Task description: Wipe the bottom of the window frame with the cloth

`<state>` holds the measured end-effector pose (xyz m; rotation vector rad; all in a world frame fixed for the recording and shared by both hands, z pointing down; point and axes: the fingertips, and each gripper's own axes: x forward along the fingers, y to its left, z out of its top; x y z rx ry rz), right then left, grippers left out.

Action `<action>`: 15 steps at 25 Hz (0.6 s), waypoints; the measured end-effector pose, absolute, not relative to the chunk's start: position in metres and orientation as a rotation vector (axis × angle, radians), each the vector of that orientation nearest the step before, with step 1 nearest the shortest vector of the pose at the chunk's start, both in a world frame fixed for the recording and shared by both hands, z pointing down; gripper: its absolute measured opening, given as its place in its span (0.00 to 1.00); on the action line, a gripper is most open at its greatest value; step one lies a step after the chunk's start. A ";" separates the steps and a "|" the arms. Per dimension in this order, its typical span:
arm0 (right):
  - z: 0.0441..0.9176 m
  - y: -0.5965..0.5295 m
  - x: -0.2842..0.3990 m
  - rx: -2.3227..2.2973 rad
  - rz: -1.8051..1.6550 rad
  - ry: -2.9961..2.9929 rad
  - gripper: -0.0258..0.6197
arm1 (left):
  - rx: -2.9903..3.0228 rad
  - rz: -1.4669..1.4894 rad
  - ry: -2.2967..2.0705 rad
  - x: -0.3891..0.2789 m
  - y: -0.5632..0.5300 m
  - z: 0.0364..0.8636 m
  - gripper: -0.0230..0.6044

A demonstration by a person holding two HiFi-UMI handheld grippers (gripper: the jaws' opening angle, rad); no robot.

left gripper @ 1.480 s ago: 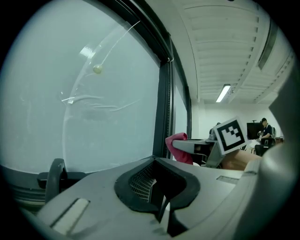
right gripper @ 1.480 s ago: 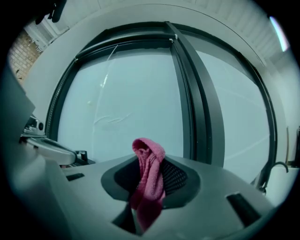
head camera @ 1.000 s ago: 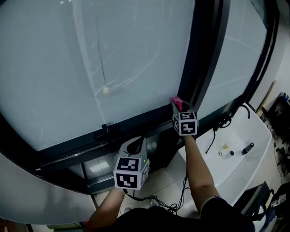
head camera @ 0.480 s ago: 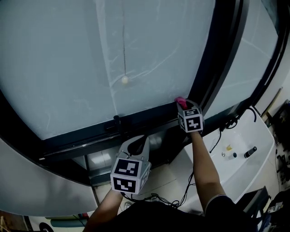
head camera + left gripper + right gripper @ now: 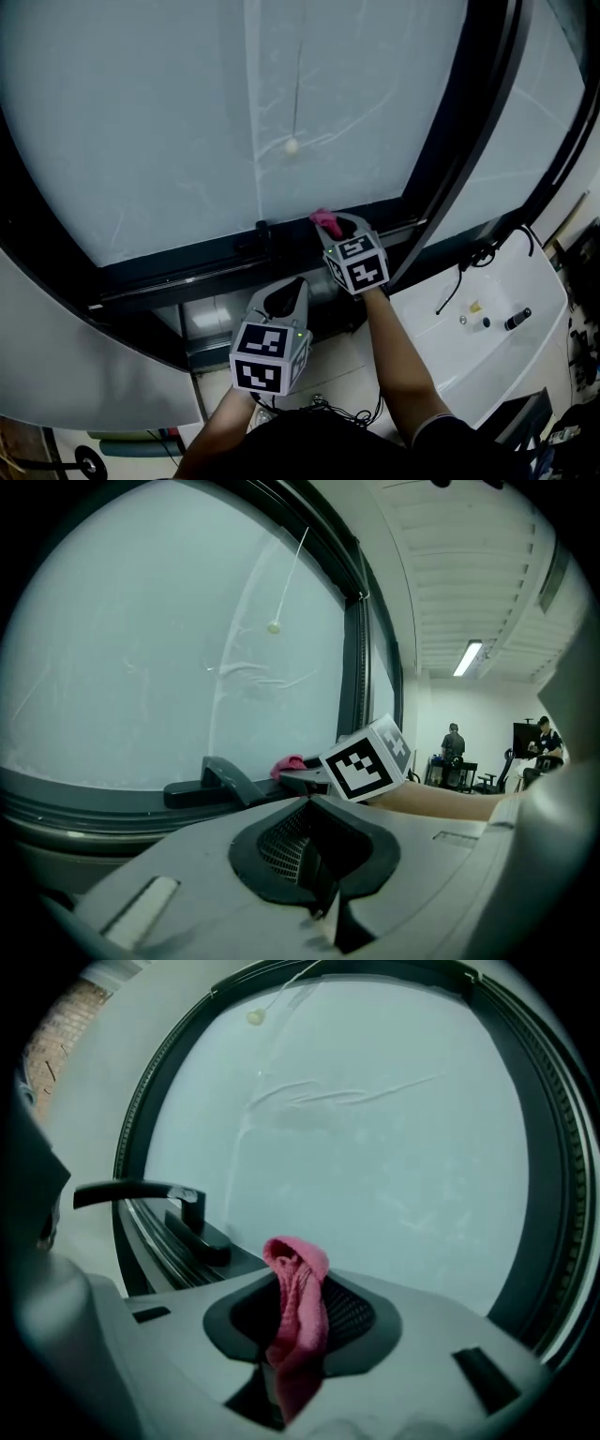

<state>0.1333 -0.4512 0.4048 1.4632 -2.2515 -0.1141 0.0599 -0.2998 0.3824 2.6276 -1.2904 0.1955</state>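
A pink cloth (image 5: 326,222) is pinched in my right gripper (image 5: 334,228), which is shut on it and holds it against the dark bottom rail of the window frame (image 5: 187,267). In the right gripper view the cloth (image 5: 296,1312) stands bunched between the jaws, with the frosted pane behind it. My left gripper (image 5: 286,292) hangs lower, below the rail, shut with nothing in it. In the left gripper view the cloth (image 5: 287,763) shows beside the right gripper's marker cube (image 5: 367,758).
A black window handle (image 5: 255,236) sits on the rail just left of the cloth; it shows again as the handle (image 5: 178,1206) in the right gripper view. A dark upright mullion (image 5: 459,141) stands to the right. A white table (image 5: 487,328) with small items and cables lies at lower right.
My right gripper has slid left along the bottom rail with the cloth, away from the mullion and close to the handle. The left gripper has stayed about where it was.
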 end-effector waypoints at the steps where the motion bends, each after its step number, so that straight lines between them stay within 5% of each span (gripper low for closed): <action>1: 0.404 -0.449 0.122 1.444 -0.092 -2.279 0.21 | 2.622 0.196 -1.296 0.057 -0.299 0.383 0.05; 15: 0.398 -0.439 0.066 1.364 0.159 -2.481 0.21 | 2.598 0.195 -1.327 0.041 -0.289 0.386 0.05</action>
